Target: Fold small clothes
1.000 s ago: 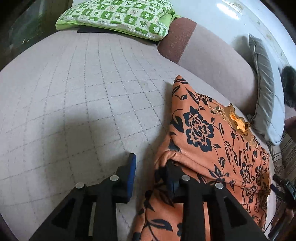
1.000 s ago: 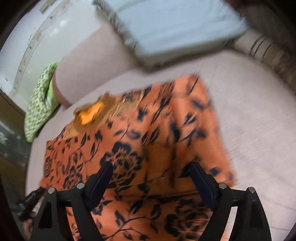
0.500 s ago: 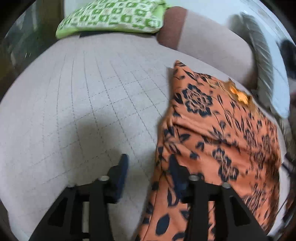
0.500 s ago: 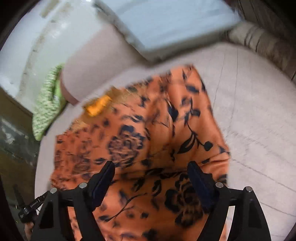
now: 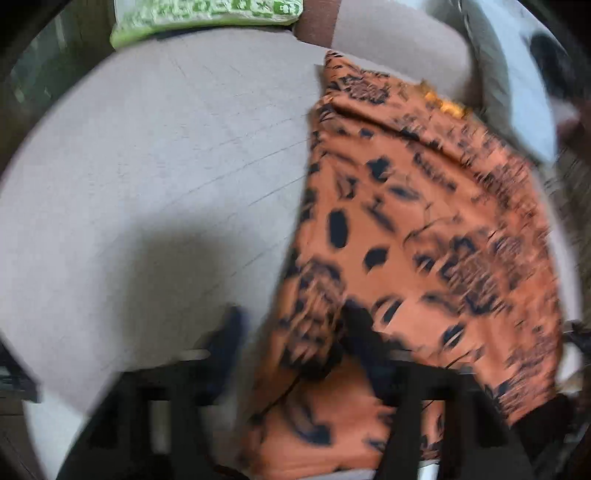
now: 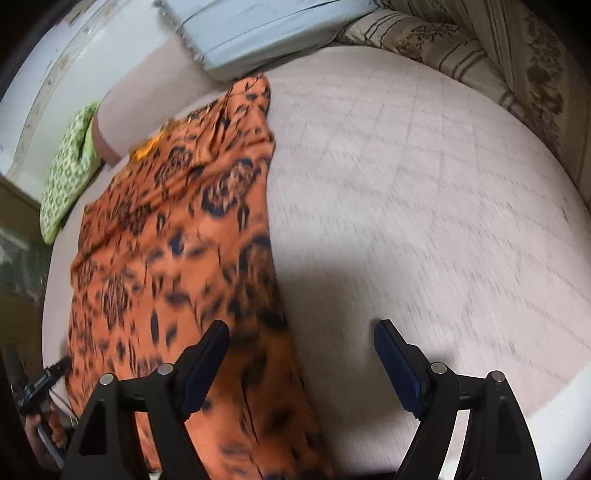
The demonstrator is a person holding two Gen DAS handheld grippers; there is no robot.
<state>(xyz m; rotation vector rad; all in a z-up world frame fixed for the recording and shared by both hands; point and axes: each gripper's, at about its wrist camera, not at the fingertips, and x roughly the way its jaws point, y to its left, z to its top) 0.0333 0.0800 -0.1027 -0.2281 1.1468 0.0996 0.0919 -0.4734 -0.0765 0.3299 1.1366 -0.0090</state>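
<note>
**Operator:** Orange cloth with black flowers: where does it lie, and why lengthwise?

**Manual:** Your garment (image 6: 173, 236) lies on the quilted grey bed (image 6: 424, 192), running from the near edge toward the pale blue pillow (image 6: 258, 33). It appears laid long so that its side edges can be reached for a fold; that is a judgement.

**Operator:** State of each claw?

**Manual:** Your right claw (image 6: 301, 363) is spread wide, one finger over the cloth, the other over bare bed, gripping nothing. Your left claw (image 5: 291, 339) has its fingers apart; the garment's edge bunches against the right-hand finger. Blur prevents confirming a pinch.

**Operator:** Handling?

**Manual:** Fabric looks thin and limp, creasing readily. Expect it to slide on the bed cover. A green checked cushion (image 5: 207, 14) sits well apart.
</note>
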